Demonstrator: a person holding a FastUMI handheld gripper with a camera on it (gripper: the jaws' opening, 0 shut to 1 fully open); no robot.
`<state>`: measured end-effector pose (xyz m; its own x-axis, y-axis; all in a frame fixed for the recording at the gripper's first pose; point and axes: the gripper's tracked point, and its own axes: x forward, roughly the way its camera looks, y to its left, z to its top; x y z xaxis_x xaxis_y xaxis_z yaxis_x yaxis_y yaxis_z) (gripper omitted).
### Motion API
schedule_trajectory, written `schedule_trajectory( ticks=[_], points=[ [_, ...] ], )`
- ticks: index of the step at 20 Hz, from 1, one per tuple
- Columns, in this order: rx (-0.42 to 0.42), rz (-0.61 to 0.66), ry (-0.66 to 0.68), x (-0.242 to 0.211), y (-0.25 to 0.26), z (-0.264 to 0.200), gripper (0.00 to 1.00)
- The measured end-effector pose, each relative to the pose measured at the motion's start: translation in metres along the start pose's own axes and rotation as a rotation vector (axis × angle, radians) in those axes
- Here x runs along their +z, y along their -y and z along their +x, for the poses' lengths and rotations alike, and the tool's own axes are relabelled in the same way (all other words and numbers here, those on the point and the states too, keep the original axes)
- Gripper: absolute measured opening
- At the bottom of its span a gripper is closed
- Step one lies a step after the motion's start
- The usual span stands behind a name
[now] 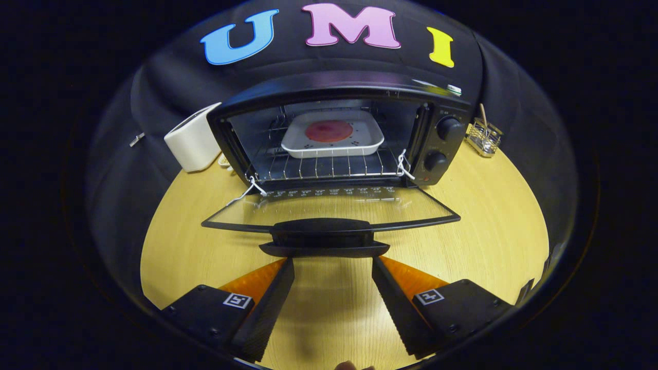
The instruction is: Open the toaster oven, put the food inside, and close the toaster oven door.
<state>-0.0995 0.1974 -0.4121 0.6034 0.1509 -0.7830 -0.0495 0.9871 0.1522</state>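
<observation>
Now oven point(339, 139) door point(329, 208) lies fully down and tray point(333, 134) with food point(329, 131) sits on the rack inside, leaving only closing; gripper point(333, 264) spread wide, empty, tips just short of door handle point(324, 237).

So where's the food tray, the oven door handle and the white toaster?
Food tray point(333, 149), gripper view: its front wall.
Oven door handle point(323, 226), gripper view: middle of its top bar, just ahead of the open gripper point(333, 264).
White toaster point(193, 141), gripper view: its side.
</observation>
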Motion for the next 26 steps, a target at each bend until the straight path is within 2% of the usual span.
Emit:
schedule_trajectory(
  ticks=[11, 14, 18, 26],
  points=[
    [0.030, 0.011, 0.165, 0.076, -0.009, -0.021, 0.99],
    [0.027, -0.002, 0.218, 0.108, -0.011, -0.020, 0.99],
    [0.023, -0.035, 0.282, 0.125, -0.005, -0.031, 0.99],
    [0.028, -0.116, 0.441, 0.163, 0.007, -0.090, 0.99]
  ],
)
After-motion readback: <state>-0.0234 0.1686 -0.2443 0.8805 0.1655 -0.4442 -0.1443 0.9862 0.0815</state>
